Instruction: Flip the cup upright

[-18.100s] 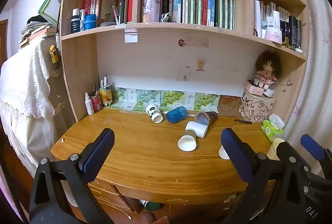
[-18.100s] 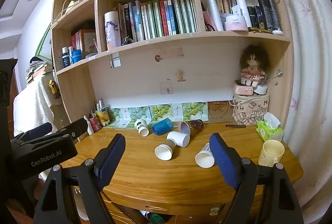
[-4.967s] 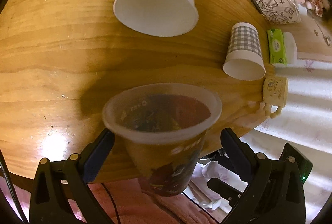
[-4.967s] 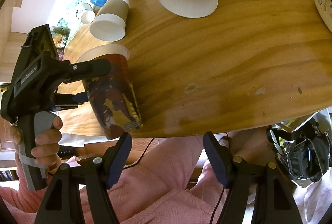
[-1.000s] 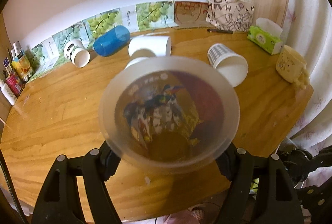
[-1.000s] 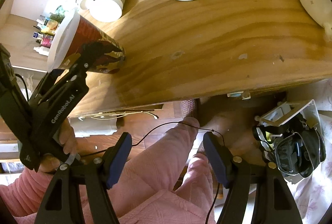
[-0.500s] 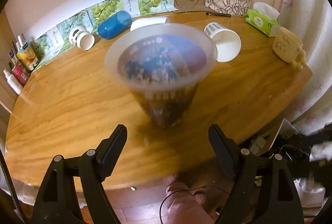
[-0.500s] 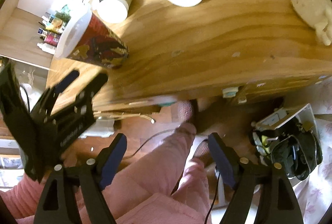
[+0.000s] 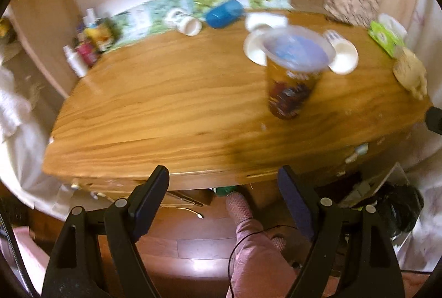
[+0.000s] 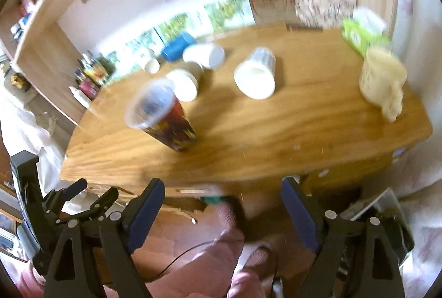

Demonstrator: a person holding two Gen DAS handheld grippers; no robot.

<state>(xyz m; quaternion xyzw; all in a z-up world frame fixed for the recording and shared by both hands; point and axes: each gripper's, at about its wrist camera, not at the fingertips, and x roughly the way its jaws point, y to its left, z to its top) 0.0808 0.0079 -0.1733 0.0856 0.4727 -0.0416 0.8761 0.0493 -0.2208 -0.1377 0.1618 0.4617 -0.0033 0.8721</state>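
The patterned cup [image 9: 292,71] stands upright on the wooden tabletop [image 9: 165,104], its wide translucent rim up and its narrow base down, toward the front edge and right of the middle in the left wrist view. The right wrist view shows the same cup [image 10: 163,115] left of the middle, free of both grippers, with bare wood all round its base

The left gripper [image 9: 223,193] is spread wide and holds nothing; its 2 blue-padded fingers [image 9: 149,198] hang below the front edge of the tabletop, above the floor [image 9: 193,242] and a pink-sleeved leg [image 9: 257,251]. The right gripper [image 10: 222,204] is likewise spread and empty, also lower than the tabletop edge. Part of the left gripper's black frame [image 10: 55,209] shows at the lower left of the right wrist view

Behind the patterned cup 2 white cups lie on their sides: a plain one [image 10: 183,83] just behind it, and a checked one [image 10: 257,75] to the right, mouth facing forward. Farther back lie another white cup [image 10: 205,54], a blue cup [image 10: 176,47] and a small white cup [image 10: 150,64], all on their sides near the wall. A cream mug [image 10: 382,79] stands near the right end of the tabletop, with a green tissue pack [image 10: 362,35] behind it. Small bottles [image 9: 83,49] cluster at the left rear corner. Both views are blurred
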